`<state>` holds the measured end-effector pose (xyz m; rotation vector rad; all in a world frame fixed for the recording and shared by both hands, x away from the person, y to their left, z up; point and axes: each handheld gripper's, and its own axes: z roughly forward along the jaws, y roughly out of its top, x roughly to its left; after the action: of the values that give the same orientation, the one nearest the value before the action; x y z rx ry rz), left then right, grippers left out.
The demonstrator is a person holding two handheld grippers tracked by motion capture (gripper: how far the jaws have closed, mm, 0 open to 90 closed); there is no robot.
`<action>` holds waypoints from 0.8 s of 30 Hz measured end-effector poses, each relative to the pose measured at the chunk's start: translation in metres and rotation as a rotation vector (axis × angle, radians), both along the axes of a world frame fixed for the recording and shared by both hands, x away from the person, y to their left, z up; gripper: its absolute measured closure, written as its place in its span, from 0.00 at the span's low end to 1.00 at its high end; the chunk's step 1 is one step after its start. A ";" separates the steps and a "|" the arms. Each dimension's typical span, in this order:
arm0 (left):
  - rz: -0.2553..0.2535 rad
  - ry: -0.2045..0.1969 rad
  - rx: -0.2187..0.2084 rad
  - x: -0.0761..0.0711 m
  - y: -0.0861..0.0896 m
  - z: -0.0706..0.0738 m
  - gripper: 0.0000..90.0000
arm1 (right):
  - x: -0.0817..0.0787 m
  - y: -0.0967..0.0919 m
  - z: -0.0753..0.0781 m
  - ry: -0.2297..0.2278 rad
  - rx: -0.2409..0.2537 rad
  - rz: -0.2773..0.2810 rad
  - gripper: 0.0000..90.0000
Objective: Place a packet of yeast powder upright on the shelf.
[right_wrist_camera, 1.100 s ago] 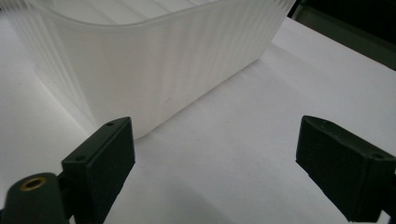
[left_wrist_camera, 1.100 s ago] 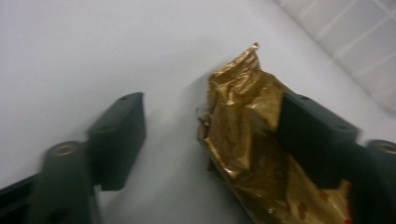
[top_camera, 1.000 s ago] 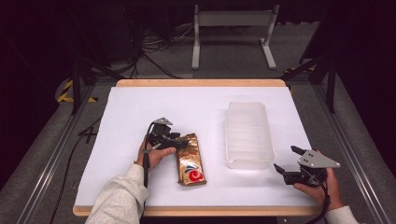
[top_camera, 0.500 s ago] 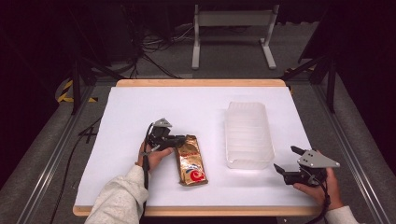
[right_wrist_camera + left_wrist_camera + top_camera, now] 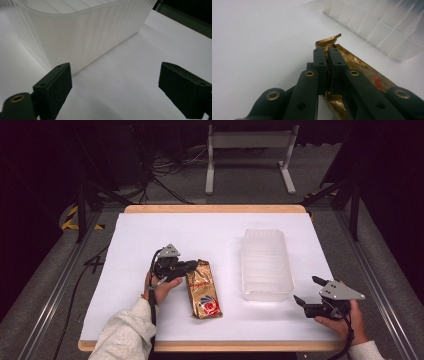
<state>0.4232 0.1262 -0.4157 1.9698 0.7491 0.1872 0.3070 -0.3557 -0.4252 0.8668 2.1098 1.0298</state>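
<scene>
A gold foil packet (image 5: pixel 202 290) with red print lies lengthwise on the white table (image 5: pixel 210 230), left of centre. My left gripper (image 5: pixel 192 265) is shut on the crumpled top edge of the packet (image 5: pixel 362 67); in the left gripper view the two black jaws (image 5: pixel 327 53) press together on the foil. My right gripper (image 5: pixel 306 289) is held near the front right corner of the table, open, with nothing between its jaws. In the right gripper view it (image 5: pixel 112 75) faces the near wall of a clear ribbed plastic container (image 5: pixel 82 32).
The clear container (image 5: pixel 265 262) stands right of centre, with its long side running away from me. A wooden rim edges the table. Beyond the far edge are a metal stand (image 5: pixel 250 155) and cables on the dark floor.
The left gripper has risen slightly with the packet's top end in it. The right hand has kept still.
</scene>
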 end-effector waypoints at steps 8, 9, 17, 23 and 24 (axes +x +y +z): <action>-0.023 -0.088 -0.025 -0.020 -0.001 0.024 0.95 | 0.000 0.000 0.000 -0.001 0.000 -0.001 0.14; -0.029 -0.103 -0.027 -0.022 -0.001 0.026 0.95 | 0.000 0.000 0.000 -0.001 0.000 -0.001 0.13; -0.050 -0.158 -0.077 -0.040 -0.001 0.046 0.96 | -0.001 0.000 0.001 -0.007 0.001 -0.001 0.14; -0.079 -0.188 -0.093 -0.050 -0.005 0.057 0.96 | -0.001 0.000 0.002 -0.007 0.003 -0.003 0.14; -0.084 -0.193 -0.101 -0.052 -0.006 0.059 0.96 | -0.001 0.000 0.002 -0.008 0.003 -0.002 0.14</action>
<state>0.3709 0.1200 -0.3564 1.8525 0.5398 0.2789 0.3062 -0.3559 -0.4237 0.8650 2.1003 1.0344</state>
